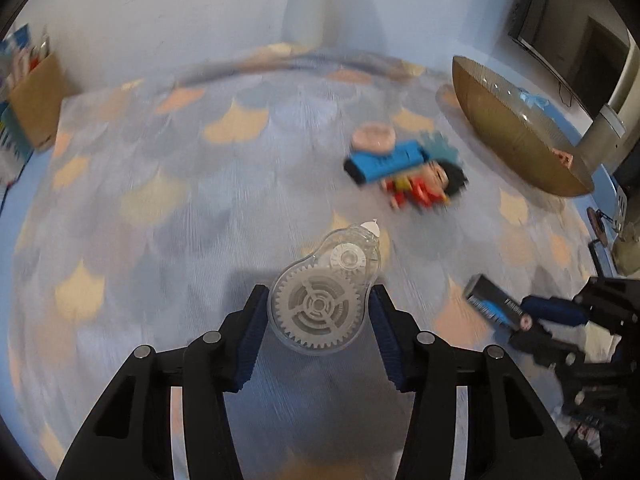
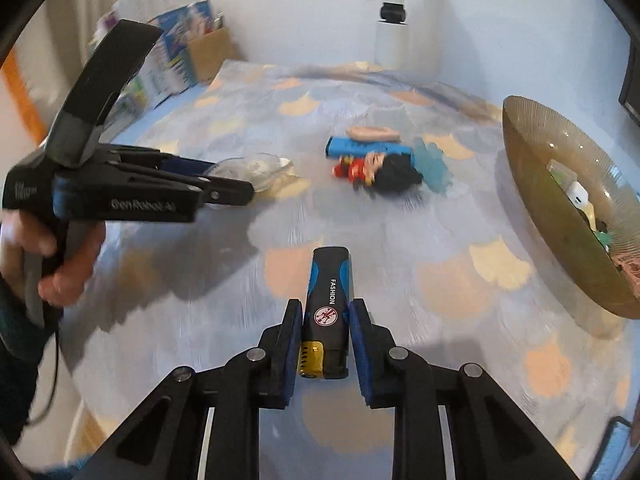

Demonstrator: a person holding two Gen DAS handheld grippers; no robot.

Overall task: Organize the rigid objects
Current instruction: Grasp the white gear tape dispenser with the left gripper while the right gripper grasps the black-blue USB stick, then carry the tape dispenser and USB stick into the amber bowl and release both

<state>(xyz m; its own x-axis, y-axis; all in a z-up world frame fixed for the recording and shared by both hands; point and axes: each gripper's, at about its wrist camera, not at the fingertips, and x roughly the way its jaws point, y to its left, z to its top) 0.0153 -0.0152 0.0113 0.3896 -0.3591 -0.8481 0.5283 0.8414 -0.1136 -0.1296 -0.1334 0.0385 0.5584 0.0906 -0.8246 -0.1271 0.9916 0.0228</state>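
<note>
The left tool [image 1: 318,312] grips a clear tape dispenser [image 1: 320,300] across its round body: light, stiff, slick plastic, likely to twist. The right tool [image 2: 326,332] is clamped on a black-and-blue lighter [image 2: 326,304], small and rigid. Both hang above the table [image 2: 440,240], left of the bowl [image 2: 532,208].

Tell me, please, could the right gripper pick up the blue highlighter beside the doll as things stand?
Probably not yet. The right gripper is shut on the black and blue lighter, so its jaws are occupied. The blue highlighter lies unobstructed on the tablecloth ahead, touching the doll.
</note>
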